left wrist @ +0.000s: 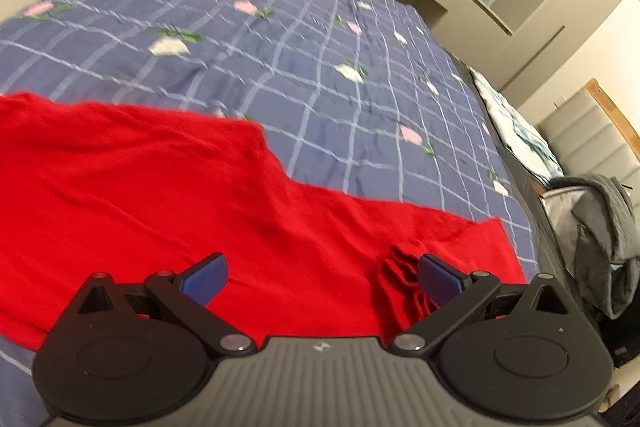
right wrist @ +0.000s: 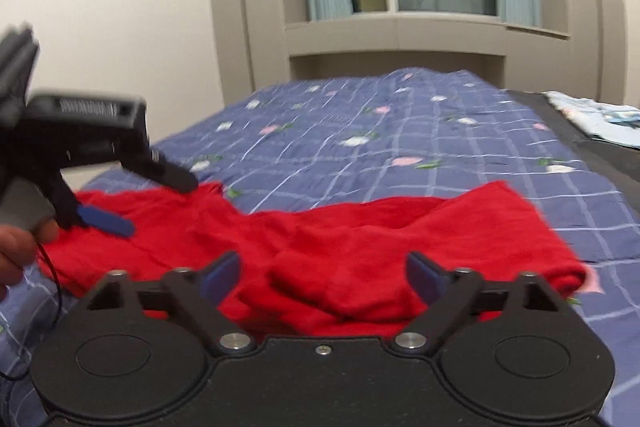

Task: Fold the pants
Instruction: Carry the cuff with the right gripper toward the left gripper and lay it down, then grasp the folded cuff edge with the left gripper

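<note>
Evidently soft, light, floppy red pants (right wrist: 320, 247) on the bed's (left wrist: 320, 47) near edge: best pinched at hem corners, with left gripper (left wrist: 322, 277) and right gripper (right wrist: 324, 273) both spread wide, empty.

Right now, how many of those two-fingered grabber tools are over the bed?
2. The right gripper hangs open over the bunched end of the red pants. The left gripper, held in a hand, is open over their other end. None seems hidden.
</note>
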Demonstrator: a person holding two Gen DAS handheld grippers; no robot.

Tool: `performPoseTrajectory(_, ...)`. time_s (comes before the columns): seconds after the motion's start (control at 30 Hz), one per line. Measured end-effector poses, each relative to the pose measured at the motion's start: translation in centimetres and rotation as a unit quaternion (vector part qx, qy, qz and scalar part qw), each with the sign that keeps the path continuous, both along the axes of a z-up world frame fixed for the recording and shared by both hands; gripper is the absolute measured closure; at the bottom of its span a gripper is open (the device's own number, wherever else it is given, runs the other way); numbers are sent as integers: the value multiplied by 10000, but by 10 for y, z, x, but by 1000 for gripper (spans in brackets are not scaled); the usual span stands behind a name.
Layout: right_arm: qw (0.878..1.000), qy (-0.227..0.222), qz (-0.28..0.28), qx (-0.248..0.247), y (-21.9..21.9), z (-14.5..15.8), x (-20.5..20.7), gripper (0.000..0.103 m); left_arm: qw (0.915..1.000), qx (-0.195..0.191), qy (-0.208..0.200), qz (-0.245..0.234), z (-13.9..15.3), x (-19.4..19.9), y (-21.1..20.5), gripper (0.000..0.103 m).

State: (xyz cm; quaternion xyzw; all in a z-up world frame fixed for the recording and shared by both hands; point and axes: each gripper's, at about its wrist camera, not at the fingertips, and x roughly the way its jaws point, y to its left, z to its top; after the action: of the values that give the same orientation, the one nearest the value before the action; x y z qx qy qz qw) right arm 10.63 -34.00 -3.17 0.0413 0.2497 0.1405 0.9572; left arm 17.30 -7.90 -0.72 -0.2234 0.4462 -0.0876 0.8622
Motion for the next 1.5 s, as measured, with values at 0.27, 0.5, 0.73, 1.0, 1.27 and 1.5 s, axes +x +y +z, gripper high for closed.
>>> performPoseTrajectory(0.27, 9856, 10, -1599, -547, -65, 3, -14, 1, 9954, -608, 443, -601, -21, 15, -41, 1)
performPoseTrajectory(0.5, 9748, 390, -1984, -938, -99, -25, -9, 1, 9908, -685, 818, -837, -33, 33, -68, 53)
performPoseTrajectory(0.73, 9719, 472, -1855, -1373, -95, -36, 19, 1, 9901, -550, 475, -1198, -16, 35, -81, 95)
performPoseTrajectory(1.0, 9553, 562, -2454, -1551, -111, -38, 16, 1, 9925, -271, 186, -1179, -2, 29, -66, 96)
performPoseTrajectory(1.27, 9564, 441, -2620, -1214, -119, -28, 8, 1, 9927, 212, 187, -1175, -18, 21, -63, 96)
performPoseTrajectory(1.5, 9670, 395, -2210, -1204, -101, -24, 33, 1, 9927, 317, 199, -1147, -20, 18, -65, 95)
